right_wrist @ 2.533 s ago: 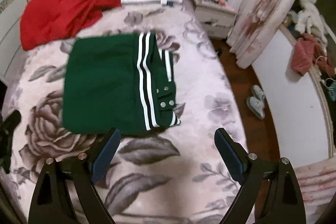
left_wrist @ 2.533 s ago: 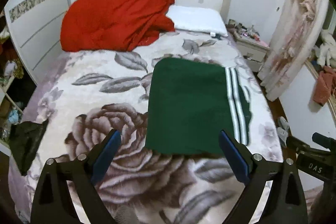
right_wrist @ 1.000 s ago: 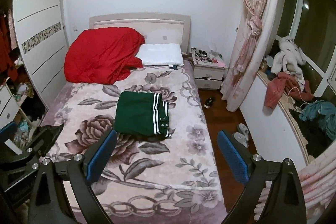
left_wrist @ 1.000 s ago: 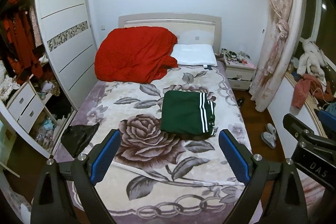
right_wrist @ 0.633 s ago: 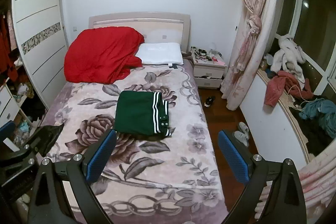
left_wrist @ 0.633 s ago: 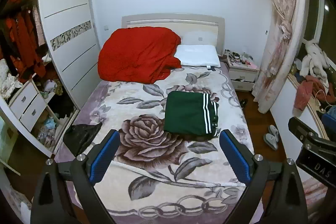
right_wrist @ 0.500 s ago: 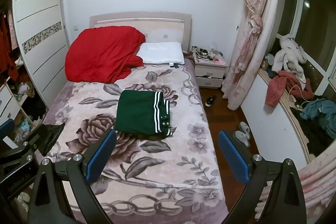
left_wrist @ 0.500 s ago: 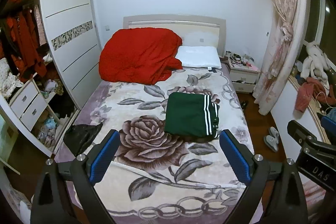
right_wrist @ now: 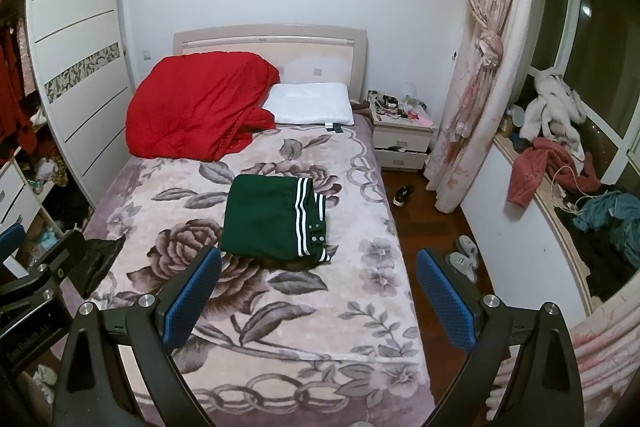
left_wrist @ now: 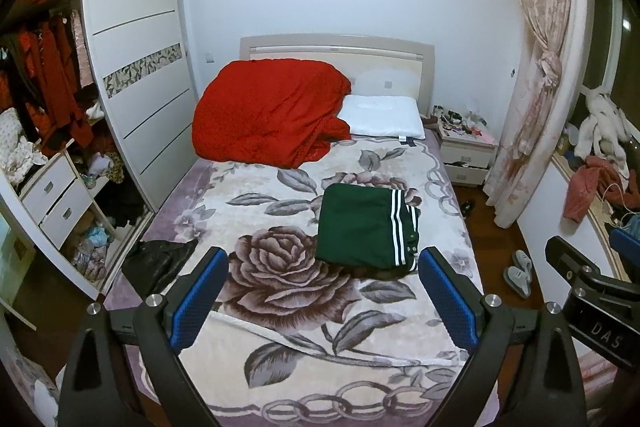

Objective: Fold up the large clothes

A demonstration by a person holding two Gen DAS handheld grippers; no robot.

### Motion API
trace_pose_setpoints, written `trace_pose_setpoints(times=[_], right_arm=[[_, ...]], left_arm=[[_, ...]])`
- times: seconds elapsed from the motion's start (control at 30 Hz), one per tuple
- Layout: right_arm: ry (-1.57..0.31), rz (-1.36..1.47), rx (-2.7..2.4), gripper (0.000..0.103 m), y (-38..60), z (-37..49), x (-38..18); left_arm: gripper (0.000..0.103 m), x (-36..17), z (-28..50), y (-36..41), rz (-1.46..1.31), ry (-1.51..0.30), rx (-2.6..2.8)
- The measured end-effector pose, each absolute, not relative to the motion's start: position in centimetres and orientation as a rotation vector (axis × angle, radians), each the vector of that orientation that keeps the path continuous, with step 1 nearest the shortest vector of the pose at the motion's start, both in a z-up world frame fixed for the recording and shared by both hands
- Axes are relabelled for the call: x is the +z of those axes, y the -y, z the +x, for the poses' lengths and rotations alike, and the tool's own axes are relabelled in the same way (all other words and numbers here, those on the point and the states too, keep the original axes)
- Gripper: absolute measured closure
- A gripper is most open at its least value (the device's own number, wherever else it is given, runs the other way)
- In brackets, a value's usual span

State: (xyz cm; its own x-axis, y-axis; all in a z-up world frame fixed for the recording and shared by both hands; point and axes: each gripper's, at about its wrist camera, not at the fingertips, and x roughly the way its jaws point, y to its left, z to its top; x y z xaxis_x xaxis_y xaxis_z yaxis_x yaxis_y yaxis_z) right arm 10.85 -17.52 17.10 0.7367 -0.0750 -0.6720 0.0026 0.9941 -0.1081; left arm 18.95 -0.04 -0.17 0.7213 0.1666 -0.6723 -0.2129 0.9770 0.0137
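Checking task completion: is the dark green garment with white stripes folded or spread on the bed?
Folded. The dark green garment with white stripes lies as a compact rectangle on the floral blanket, layered edges at its right side.

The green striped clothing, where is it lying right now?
The folded green garment lies flat mid-bed on the floral blanket, toward its right side, below the white pillow and red quilt.

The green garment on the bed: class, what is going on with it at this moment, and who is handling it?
Nobody is touching it. The green garment, with white stripes, lies folded into a neat rectangle on the floral blanket. The left gripper and the right gripper are both open, empty, and held well back near the foot of the bed. A red quilt and a white pillow sit at the headboard end.
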Motion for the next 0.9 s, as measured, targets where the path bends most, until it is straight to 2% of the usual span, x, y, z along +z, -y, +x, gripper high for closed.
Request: trace_pose_setpoints(times=[0.9], right_arm=[[-0.73,-0.082,-0.044,0.003,17.5,10.8,17.4]], left_arm=[[0.006,1.0,19.6,0.1,-0.046,-0.712,0.19]])
